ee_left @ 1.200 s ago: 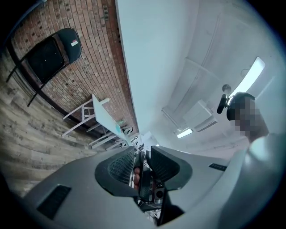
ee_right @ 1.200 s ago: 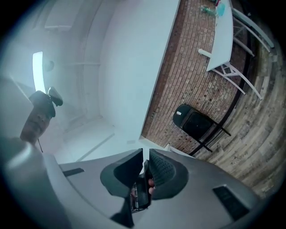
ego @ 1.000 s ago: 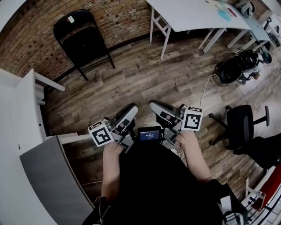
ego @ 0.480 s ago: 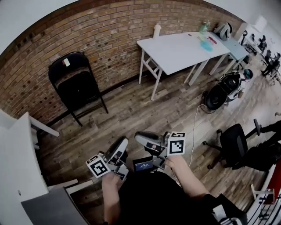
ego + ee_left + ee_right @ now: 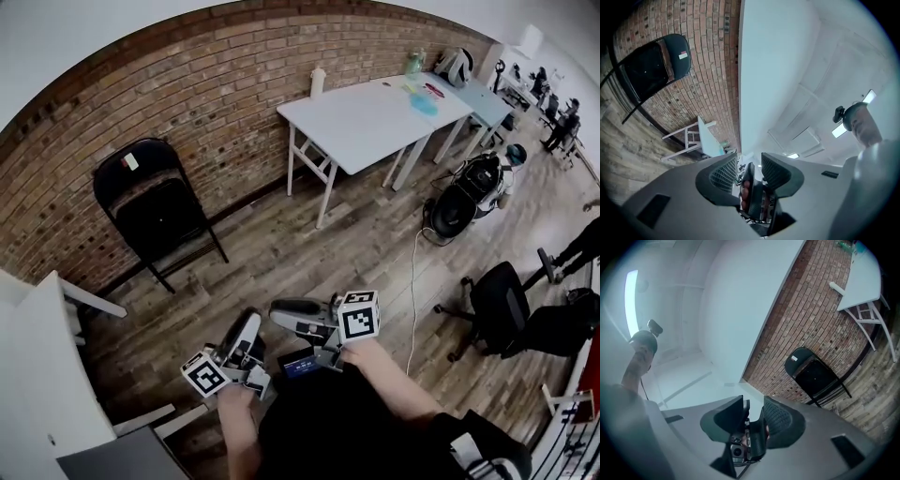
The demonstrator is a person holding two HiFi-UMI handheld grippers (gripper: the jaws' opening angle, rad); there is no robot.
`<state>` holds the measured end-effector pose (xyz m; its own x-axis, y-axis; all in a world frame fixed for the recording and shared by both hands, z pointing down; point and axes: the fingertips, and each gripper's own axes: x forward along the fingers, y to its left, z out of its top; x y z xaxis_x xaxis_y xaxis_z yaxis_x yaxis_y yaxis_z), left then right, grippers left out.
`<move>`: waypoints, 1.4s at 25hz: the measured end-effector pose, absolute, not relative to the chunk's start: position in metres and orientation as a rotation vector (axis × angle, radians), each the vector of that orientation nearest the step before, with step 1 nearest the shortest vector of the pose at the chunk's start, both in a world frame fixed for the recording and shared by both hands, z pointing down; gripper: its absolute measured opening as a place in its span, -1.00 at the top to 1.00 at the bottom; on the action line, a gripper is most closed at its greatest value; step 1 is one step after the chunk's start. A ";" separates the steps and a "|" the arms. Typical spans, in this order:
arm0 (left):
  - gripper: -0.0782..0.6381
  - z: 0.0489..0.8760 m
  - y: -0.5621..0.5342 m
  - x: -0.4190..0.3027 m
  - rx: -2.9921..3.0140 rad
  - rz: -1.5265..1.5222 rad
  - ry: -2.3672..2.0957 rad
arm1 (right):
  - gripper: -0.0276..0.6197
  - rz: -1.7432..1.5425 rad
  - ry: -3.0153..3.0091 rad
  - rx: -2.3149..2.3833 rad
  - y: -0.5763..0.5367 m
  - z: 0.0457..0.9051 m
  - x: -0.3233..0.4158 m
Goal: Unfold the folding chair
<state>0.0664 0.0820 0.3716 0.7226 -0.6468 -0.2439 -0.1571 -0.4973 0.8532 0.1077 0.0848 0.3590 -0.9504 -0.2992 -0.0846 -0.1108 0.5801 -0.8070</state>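
Folding chair [image 5: 155, 211]: still folded, seat tipped up against the back, propped on its legs at the brick wall [image 5: 234, 84], ten o'clock in the head view. Well apart from both tools, untouched.

Left gripper [image 5: 248, 323]: carried low near the body at seven o'clock, aimed toward one. Jaws opening, pads spread, nothing pinched. Right gripper [image 5: 279, 307]: just beside it at six o'clock, aimed toward nine. Jaws opening as well and empty, with only the neighbouring tool showing past the gap. Probably readied like this for the approach, so as to take the frame on arrival, one tool on the backrest and one on the seat edge.

Underfoot: wood-plank floor [image 5: 309, 234], bare between the person and the chair, so a straight walk-up looks possible. White table [image 5: 366, 117] at one o'clock along the same wall, a bottle [image 5: 318, 80] at its far edge. Black office chair [image 5: 497, 300] between three and four. Dark bag [image 5: 469, 197] just short of three. White counter [image 5: 37, 375] at eight. Planks likely to let the chair's feet slide while spreading — worth steadying the back.
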 end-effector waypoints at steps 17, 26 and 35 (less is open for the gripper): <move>0.35 0.353 -0.061 0.049 2.031 -0.640 -0.849 | 0.55 -1.397 2.565 -0.036 -0.078 0.353 0.086; 0.35 0.362 -0.111 0.063 1.965 -0.647 -0.940 | 0.55 -1.481 2.534 0.066 -0.131 0.363 0.106; 0.35 0.361 -0.135 0.067 1.947 -0.612 -0.992 | 0.55 -1.502 2.492 0.131 -0.160 0.368 0.112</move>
